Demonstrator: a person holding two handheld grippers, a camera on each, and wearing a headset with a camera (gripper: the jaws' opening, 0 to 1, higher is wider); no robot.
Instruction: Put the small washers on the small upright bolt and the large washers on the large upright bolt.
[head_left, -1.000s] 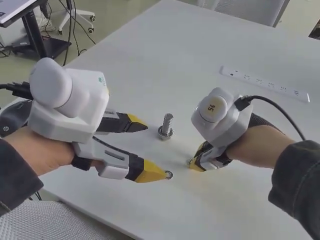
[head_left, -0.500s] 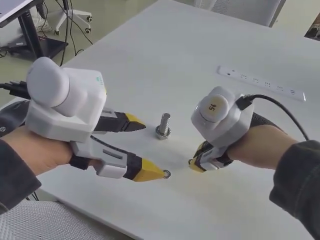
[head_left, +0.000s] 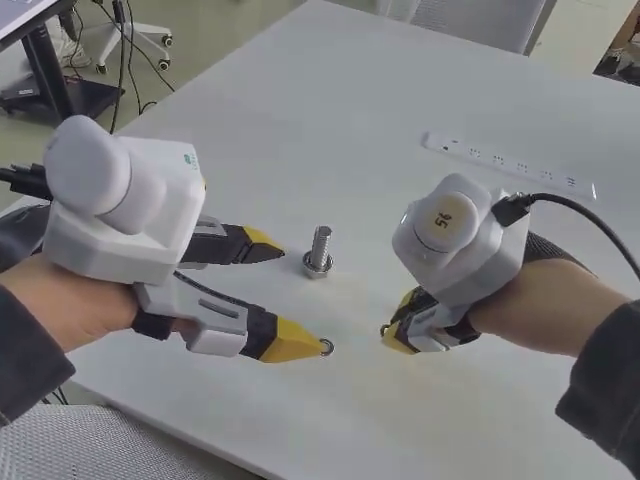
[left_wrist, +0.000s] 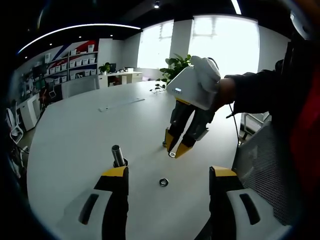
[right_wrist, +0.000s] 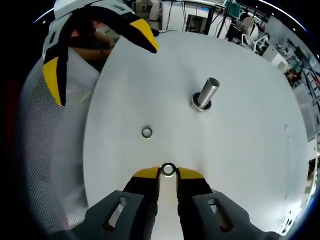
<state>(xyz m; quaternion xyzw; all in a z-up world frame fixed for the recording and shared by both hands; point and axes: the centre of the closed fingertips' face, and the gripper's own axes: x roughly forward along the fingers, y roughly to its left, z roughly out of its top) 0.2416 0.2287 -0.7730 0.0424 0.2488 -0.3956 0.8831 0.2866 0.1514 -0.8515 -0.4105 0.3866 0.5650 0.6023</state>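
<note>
Near the bolt, right claw still pinches a washer; left claw stays open.

Upright bolt, loose washer, pinched washer

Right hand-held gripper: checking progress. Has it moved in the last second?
Yes, slightly: in the head view the right hand-held gripper, holding a washer, now sits farther right of the upright bolt, away from it.

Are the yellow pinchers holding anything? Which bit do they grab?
The right gripper pinches a washer by its outer edge, right at the jaw tips. The left gripper is open and holds nothing.
</note>
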